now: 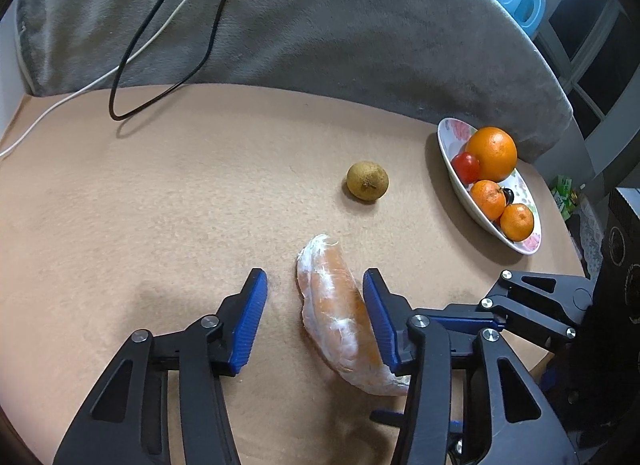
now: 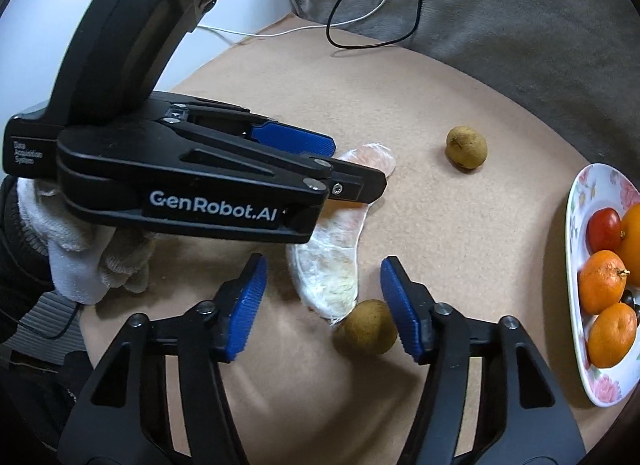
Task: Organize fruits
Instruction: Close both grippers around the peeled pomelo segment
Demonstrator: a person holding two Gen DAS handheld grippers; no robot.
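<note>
The left gripper stands apart around the wrapped pomelo wedge, only its right pad touching — closing could shove the wedge sideways. The right gripper gapes too — its right pad may nudge the longan just inside it.

Black linkage tools with ribbed blue pads, silver screws, white "GenRobot.AI" lettering; white knit glove.

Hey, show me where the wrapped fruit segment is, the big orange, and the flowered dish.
wrapped fruit segment [image 1: 334, 317], left wrist view, on its plastic-covered middle.
big orange [image 1: 492, 153], left wrist view, centre of its peel.
flowered dish [image 2: 608, 387], right wrist view, on its near rim.
</note>
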